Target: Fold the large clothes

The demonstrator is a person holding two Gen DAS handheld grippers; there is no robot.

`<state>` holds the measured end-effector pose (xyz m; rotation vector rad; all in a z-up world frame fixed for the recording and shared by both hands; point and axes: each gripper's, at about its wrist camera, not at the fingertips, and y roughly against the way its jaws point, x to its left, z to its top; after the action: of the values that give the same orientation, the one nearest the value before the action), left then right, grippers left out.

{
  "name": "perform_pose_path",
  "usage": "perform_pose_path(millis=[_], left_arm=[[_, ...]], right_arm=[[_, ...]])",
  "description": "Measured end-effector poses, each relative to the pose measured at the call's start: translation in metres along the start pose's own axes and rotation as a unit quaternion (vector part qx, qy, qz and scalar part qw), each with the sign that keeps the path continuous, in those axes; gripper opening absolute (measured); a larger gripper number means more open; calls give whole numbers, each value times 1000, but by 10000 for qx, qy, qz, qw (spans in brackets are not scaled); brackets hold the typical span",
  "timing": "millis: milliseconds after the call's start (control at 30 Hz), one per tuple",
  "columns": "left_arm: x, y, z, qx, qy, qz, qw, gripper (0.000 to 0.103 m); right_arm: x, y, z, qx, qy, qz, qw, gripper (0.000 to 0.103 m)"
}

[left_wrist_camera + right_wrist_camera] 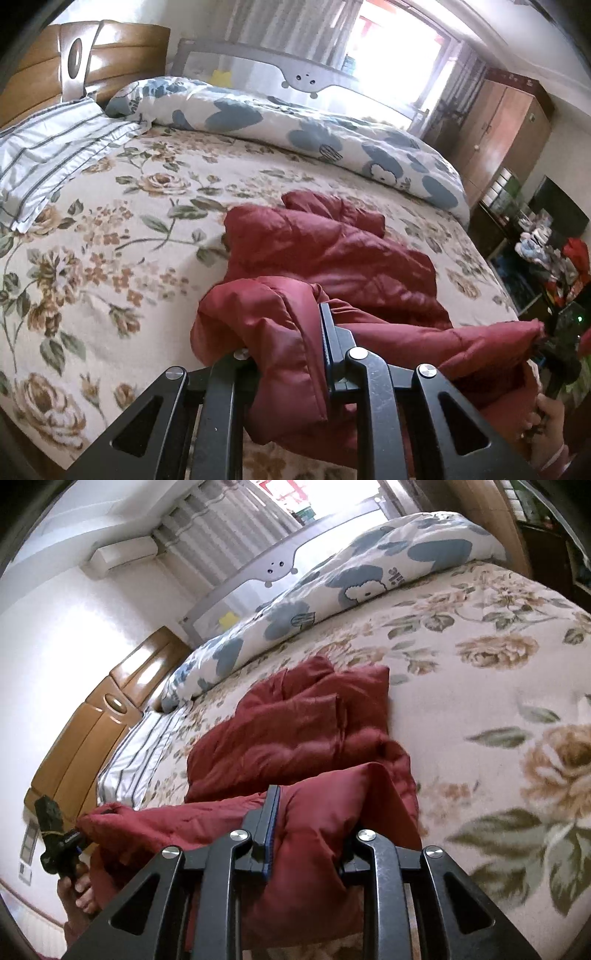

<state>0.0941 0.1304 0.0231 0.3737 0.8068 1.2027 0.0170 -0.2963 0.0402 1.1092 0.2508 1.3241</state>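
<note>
A dark red padded jacket (325, 243) lies on a floral bedspread (129, 229), its near edge lifted off the bed. My left gripper (295, 328) is shut on a bunched corner of that edge, red fabric wrapped over its left finger. In the right wrist view the same red jacket (295, 720) stretches away from me, and my right gripper (314, 812) is shut on a thick fold of it, which hides the right finger. The hem hangs taut between the two grippers. Each view shows the other gripper at its edge, held by a person's hand (79, 890).
A blue-flowered duvet (295, 125) lies rolled along the far side of the bed under a grey bed rail (306, 77). A striped pillow (48, 147) rests by the wooden headboard (110, 55). A wardrobe (498, 136) and cluttered shelves (546, 254) stand beyond the bed's foot.
</note>
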Motion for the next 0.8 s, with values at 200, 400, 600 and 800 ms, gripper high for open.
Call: perform_pose_path(millis=[200, 400, 600, 800], left_arm=[[-4, -23, 25, -70, -12, 181, 9998, 17], [-12, -50, 53, -117, -89, 342, 9993, 18], [-9, -81, 78, -125, 3, 346, 9993, 19], [-1, -129, 106, -55, 114, 489, 9987, 21]], right_arm=[[7, -15, 26, -209, -10, -53, 9998, 24], [8, -36, 53, -384, -124, -132, 9991, 25], [11, -61, 75, -520, -51, -327, 9981, 27], [5, -92, 98, -617, -120, -490, 9968, 28]])
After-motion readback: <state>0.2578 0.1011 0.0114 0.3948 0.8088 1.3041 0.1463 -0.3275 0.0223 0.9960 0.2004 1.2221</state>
